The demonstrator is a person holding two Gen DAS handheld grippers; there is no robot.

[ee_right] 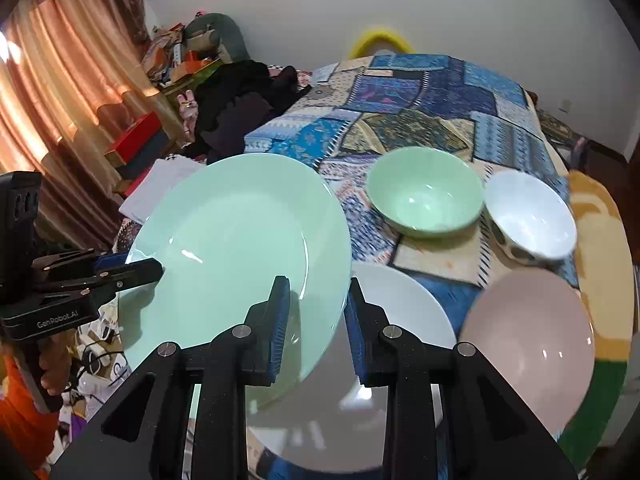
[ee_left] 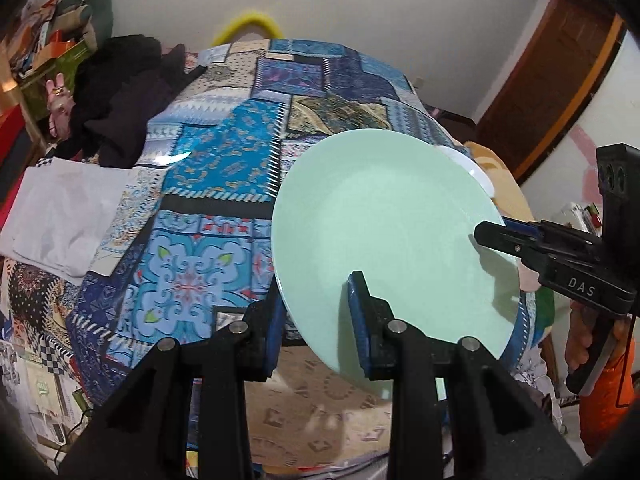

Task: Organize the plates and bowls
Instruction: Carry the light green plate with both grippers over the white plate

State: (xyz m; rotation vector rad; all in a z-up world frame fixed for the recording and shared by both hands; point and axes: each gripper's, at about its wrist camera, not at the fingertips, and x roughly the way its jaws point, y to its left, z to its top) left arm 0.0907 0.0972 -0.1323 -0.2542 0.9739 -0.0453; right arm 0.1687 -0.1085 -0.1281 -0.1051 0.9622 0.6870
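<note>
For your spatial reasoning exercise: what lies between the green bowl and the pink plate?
Only bare patchwork tablecloth separates the green bowl from the pink plate, seen in the right wrist view.

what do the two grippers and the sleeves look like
Both grippers are matte black with blue pads on the fingers and silver pivot pins. The left gripper reads "GenRobot.AI" on its body; the right gripper reads "DAS". Each has a black pistol handle. The sleeve is orange.

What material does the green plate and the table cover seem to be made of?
Green plate: probably glazed ceramic or opal glass; its smooth surface shows sharp light glints. Table cover: likely glossy plastic or oilcloth, since a bright reflection streaks its printed patchwork pattern.
</note>
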